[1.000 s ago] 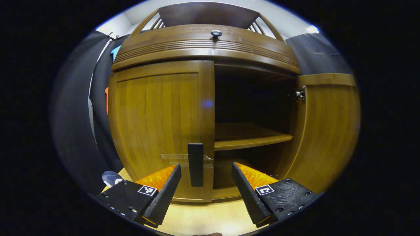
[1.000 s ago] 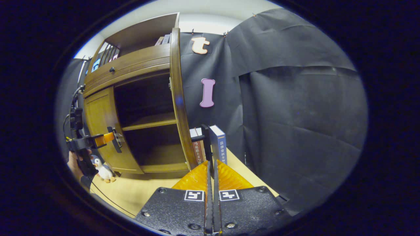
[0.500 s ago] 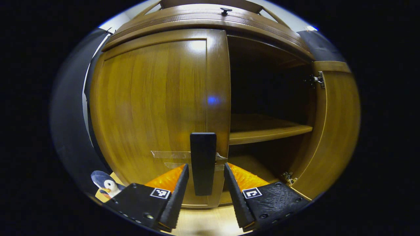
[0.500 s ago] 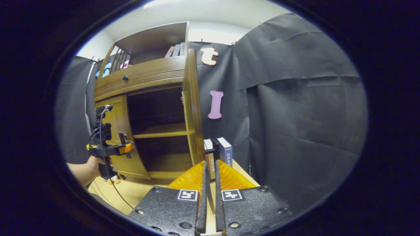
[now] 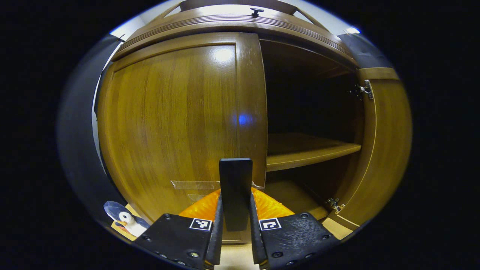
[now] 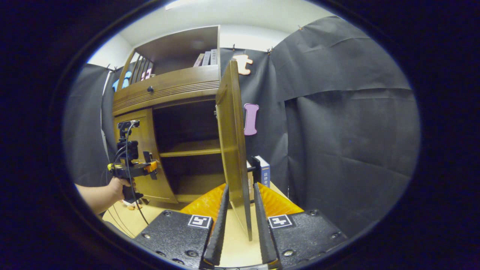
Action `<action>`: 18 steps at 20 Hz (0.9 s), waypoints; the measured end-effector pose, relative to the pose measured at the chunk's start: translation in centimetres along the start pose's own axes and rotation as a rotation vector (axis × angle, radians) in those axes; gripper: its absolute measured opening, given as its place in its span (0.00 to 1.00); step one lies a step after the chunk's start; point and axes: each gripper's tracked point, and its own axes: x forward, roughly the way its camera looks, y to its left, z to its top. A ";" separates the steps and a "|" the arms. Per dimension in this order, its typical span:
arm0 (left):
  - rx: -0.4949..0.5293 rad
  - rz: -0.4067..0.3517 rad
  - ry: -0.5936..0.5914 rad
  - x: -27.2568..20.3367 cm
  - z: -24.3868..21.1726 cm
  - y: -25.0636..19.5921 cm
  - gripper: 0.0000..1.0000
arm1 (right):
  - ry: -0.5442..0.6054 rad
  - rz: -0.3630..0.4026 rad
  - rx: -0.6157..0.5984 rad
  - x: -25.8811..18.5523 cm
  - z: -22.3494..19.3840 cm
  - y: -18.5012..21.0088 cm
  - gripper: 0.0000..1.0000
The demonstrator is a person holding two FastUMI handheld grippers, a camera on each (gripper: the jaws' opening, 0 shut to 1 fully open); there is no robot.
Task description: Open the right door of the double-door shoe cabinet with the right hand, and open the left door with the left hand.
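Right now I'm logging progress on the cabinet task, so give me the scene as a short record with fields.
right door: swung wide open, its edge standing between the right gripper's fingers
right gripper: open, jaws astride the door edge without clamping it
left door: still closed
left handle: dark vertical bar between the left gripper's fingers
left gripper: closed on the handle, ready to pull
cabinet interior: one shelf, nothing seen on it
beside cabinet: penguin toy; books
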 end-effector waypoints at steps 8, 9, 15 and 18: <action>-0.015 -0.017 0.021 -0.9 -0.2 0.0 0.22 | 0.010 0.026 -0.037 0.2 0.1 1.0 0.49; -0.018 -0.020 0.023 -1.1 -0.3 0.0 0.22 | 0.012 0.034 -0.040 0.3 0.1 1.3 0.49; -0.052 -0.049 0.015 -3.6 -0.4 0.2 0.22 | 0.043 0.095 -0.087 0.8 -1.2 2.9 0.51; -0.064 -0.044 0.007 -5.9 -1.2 0.7 0.22 | 0.056 0.132 -0.101 1.5 -1.4 3.8 0.49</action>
